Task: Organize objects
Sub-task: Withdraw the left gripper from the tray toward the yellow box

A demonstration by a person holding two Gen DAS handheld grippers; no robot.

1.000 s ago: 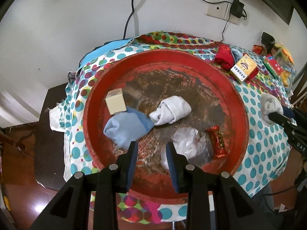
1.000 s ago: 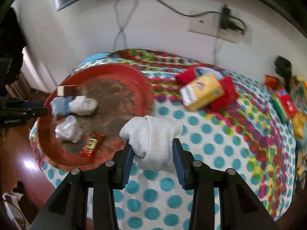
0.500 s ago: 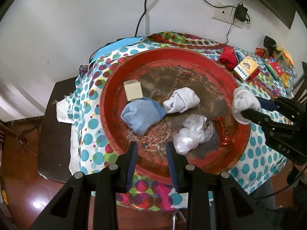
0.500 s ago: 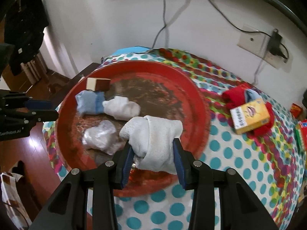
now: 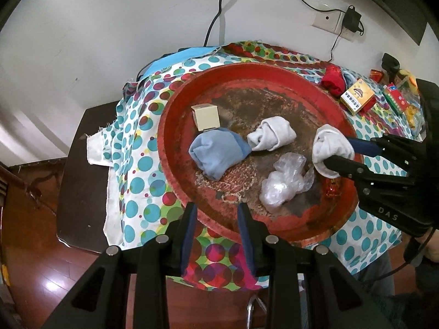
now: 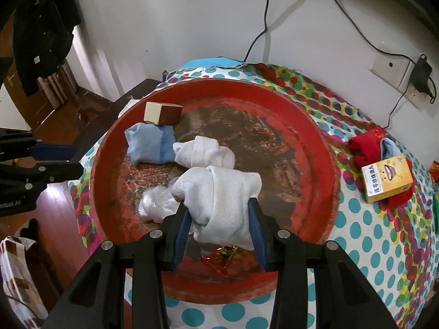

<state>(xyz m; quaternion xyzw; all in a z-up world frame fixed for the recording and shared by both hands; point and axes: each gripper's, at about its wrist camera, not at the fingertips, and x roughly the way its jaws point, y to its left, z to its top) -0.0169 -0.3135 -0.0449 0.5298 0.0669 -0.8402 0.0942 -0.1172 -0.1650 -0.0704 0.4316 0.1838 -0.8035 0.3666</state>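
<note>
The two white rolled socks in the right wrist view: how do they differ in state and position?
The white rolled sock in the right claw is clamped between its fingers and held above the round red tray; the other white rolled sock lies loose on the tray floor, touching the light blue rolled sock. The held one hangs over the crumpled clear plastic bag; the lying one sits nearer the tray's middle. Both are white, rolled bundles.

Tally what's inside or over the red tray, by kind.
Socks: 3, one white, one blue, one white in the right tongs
Boxes: 1
Plastic bags: 1
Candy wrappers: 1
Total: 6
</note>
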